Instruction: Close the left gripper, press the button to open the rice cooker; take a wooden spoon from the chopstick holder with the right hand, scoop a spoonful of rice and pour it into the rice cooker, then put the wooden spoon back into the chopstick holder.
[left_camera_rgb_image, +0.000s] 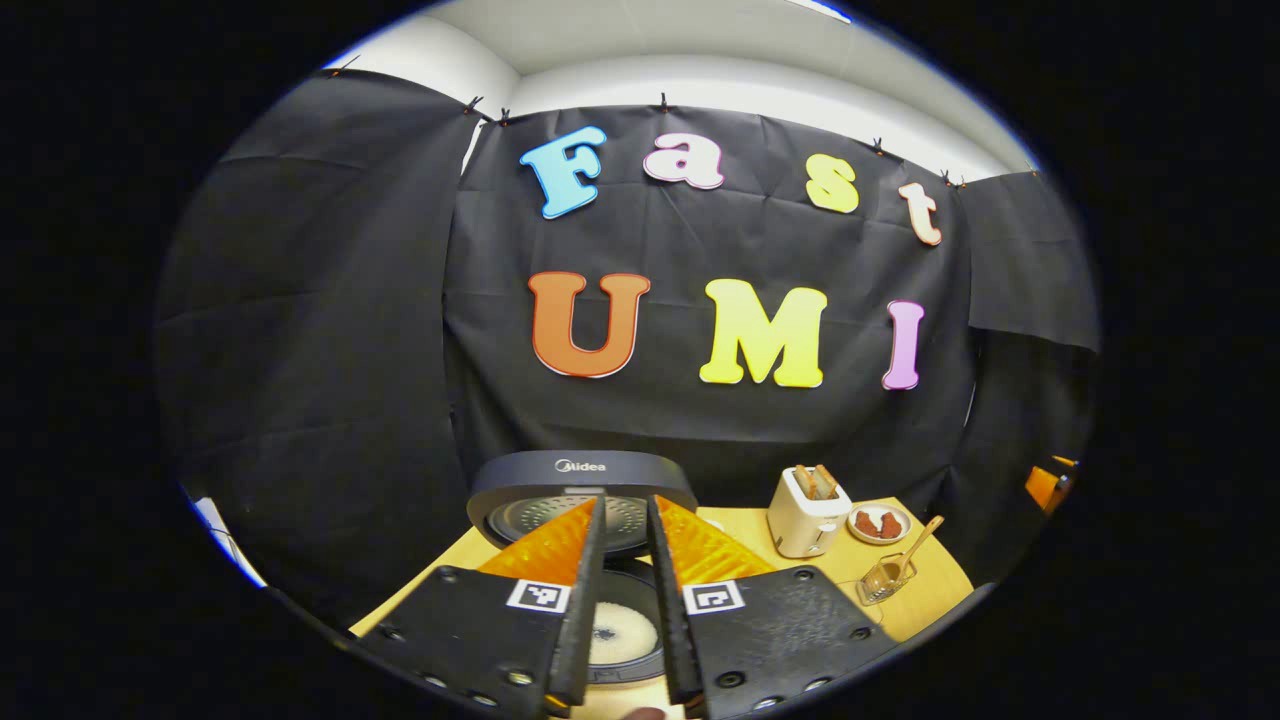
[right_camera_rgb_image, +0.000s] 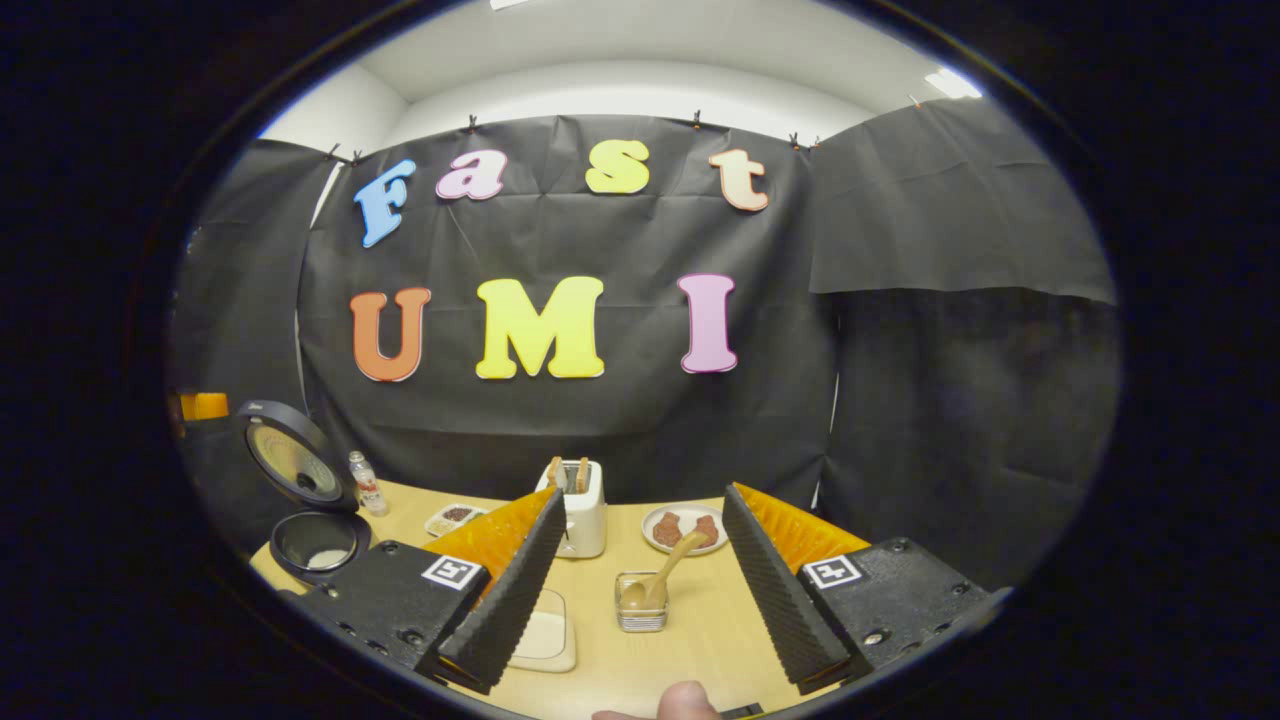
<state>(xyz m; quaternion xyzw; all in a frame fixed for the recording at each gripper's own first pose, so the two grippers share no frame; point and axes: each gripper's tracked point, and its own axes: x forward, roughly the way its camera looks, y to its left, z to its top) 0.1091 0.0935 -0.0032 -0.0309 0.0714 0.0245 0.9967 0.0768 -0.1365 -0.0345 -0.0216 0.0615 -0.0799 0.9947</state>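
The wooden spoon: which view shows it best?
The right gripper view: the wooden spoon stands in the chopstick holder, straight ahead between the open fingers, with bowl and handle both clear. In the left gripper view the wooden spoon is small, far right near the edge.

Rice cooker (left_camera_rgb_image: 585, 520) front behind the left tool (left_camera_rgb_image: 627, 512).

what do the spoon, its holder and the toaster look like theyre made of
Spoon: wood by its matte tan look. Holder: clear, glossy, probably glass or acrylic, since the spoon bowl shows through. Toaster: smooth cream shell, likely plastic or painted metal.
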